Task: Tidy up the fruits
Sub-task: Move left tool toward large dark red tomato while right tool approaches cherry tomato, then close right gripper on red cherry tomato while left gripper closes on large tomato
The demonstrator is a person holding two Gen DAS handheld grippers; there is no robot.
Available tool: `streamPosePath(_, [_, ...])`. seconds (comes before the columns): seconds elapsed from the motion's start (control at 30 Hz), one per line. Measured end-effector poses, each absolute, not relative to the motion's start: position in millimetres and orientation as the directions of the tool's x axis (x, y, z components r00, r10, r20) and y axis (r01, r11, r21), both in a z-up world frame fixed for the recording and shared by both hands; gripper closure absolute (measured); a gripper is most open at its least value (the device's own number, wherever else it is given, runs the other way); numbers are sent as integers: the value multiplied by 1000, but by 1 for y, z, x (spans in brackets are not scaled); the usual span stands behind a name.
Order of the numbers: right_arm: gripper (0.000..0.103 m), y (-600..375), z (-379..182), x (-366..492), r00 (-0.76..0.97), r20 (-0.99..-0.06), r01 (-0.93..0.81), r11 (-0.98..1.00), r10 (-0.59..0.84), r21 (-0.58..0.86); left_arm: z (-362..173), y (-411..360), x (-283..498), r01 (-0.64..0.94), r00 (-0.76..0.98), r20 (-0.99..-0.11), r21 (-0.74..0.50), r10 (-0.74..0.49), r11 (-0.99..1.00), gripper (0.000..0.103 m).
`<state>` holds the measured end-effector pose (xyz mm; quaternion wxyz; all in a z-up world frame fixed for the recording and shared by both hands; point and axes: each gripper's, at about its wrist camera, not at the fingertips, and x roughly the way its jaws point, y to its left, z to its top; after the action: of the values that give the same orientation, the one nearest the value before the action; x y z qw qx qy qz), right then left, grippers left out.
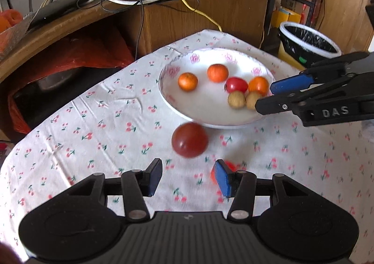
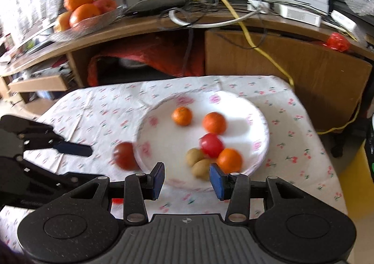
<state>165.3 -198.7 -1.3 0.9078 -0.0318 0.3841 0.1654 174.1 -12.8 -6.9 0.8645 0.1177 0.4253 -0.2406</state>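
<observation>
Both my grippers, left [image 1: 188,176] and right [image 2: 185,179], are open and empty. If I close carelessly, the dark tomato [image 1: 189,139] beside the plate [image 1: 167,90] can roll away.

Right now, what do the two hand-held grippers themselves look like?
They look like a matching pair. The left hand-held gripper has a black ribbed body, two round black side lobes, black linkage bars with silver pivot pins, and flat blue pads on its fingers. The right hand-held gripper looks the same; its side bears raised "DAS" lettering. No cables or sleeves show.
</observation>
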Motion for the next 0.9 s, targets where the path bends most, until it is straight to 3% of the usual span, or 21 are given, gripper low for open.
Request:
streamPosePath(0.77, [65, -134, -34, 166, 479, -783, -502, 855, 398, 127, -1, 26, 179, 456, 549, -781, -18, -297, 890, 45])
streamPosePath(0.83, [67, -131, -35, 171, 474, -789, -499, 857, 392, 126, 0, 26, 180, 456, 551, -778, -23, -302, 890, 45])
streamPosePath(0.9, [77, -129, -38, 173, 467, -798, -498, 859, 382, 120, 1, 26, 181, 456, 550, -777, -29, -307, 889, 45])
